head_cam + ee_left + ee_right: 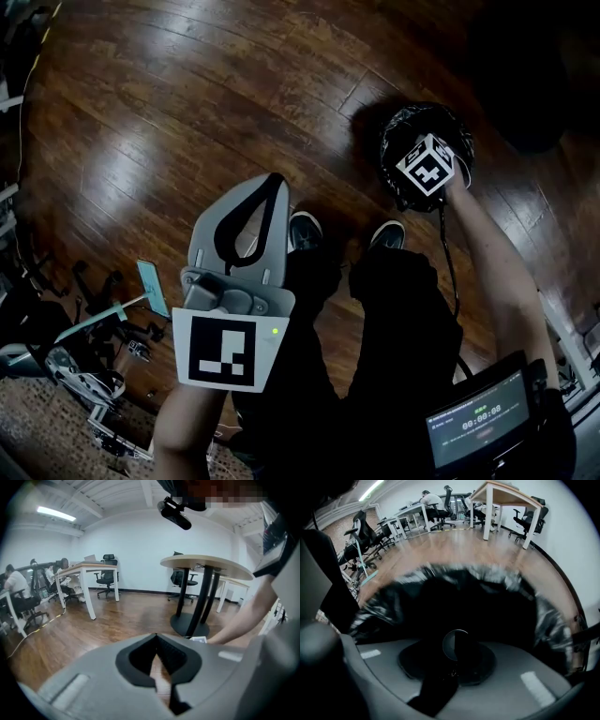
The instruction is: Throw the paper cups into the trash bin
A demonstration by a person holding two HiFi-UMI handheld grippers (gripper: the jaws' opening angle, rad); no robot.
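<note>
A trash bin lined with a shiny black bag (401,128) stands on the wooden floor ahead of my right foot. My right gripper's marker cube (429,167) hovers directly over its mouth, and the jaws are hidden beneath the cube. In the right gripper view the bag (513,585) fills the frame under the right gripper (452,656). A paper cup (451,645), seen rim-on, sits in the wide dark gap between the jaws, which stand open. My left gripper (269,180) is held up in front of my body, its tips together with nothing in them (157,637).
My legs and shoes (305,228) stand just behind the bin. Stands and gear (89,356) crowd the lower left. A screen device (476,420) hangs at my right side. A round pedestal table (206,566), desks, office chairs and seated people lie further off.
</note>
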